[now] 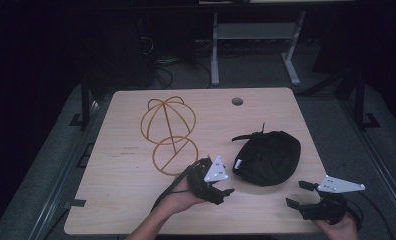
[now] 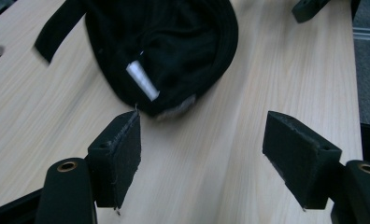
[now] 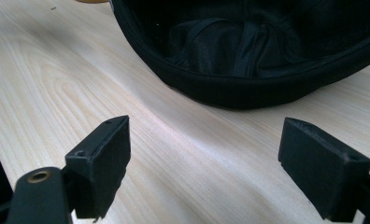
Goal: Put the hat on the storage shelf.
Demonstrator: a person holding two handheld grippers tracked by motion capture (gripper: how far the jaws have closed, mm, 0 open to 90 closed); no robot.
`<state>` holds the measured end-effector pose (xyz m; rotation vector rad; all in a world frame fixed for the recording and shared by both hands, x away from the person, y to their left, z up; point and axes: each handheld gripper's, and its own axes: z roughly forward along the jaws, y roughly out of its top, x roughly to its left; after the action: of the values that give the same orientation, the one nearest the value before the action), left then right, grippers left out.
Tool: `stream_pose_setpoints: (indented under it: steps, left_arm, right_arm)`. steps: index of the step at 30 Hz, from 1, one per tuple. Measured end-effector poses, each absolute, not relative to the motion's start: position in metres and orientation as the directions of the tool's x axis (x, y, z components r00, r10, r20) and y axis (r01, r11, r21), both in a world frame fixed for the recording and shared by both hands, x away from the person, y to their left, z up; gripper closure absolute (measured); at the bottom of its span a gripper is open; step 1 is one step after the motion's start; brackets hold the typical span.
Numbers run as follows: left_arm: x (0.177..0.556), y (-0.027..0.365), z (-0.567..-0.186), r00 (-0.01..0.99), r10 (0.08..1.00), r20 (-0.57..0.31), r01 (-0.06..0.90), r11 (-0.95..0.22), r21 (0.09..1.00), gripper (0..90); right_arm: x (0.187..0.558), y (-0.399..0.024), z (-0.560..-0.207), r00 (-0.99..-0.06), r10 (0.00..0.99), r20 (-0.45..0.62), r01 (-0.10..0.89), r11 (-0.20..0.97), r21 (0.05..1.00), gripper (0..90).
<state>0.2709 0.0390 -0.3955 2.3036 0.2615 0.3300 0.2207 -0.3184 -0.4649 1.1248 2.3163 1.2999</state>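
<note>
A dim lab or workshop: one bare wooden table (image 1: 136,200) with a cable hole (image 1: 237,101), a white-legged bench (image 1: 256,35) behind, loose cables (image 1: 158,62) on grey floor (image 1: 46,165).

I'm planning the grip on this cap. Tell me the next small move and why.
Probably ease the left gripper forward until its open jaws straddle the near rim of the black cap, then close. Both grippers stand open with nothing between them, and the cap lies upside down on the table just ahead of the left pads. The right gripper also faces it, a little farther off.
</note>
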Motion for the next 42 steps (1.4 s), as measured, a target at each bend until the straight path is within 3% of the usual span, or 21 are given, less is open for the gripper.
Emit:
stream_pose_setpoints:
  steps: [19, 29, 36, 42]
  left_arm:
    - [0.298, -0.045, -0.41, 0.983, 0.059, 0.174, -0.057, -0.803, 0.594, 38.5]
    - [0.308, -0.056, -0.437, 0.981, 0.028, 0.19, -0.063, -0.887, 0.458, 44.8]
    - [0.31, -0.056, -0.441, 0.974, 0.028, 0.226, -0.074, -0.9, 0.43, 66.7]
    - [0.308, -0.052, -0.43, 0.981, 0.036, 0.188, -0.062, -0.871, 0.488, 75.3]
  right_arm:
    - [0.221, -0.319, -0.465, -0.675, 0.723, 0.146, 0.5, 0.303, 0.811, 16.6]
    - [0.221, -0.318, -0.466, -0.68, 0.718, 0.147, 0.506, 0.314, 0.803, 16.6]
    - [0.222, -0.318, -0.468, -0.679, 0.718, 0.153, 0.511, 0.313, 0.801, 16.6]
    - [0.222, -0.318, -0.468, -0.674, 0.723, 0.149, 0.508, 0.308, 0.805, 16.6]
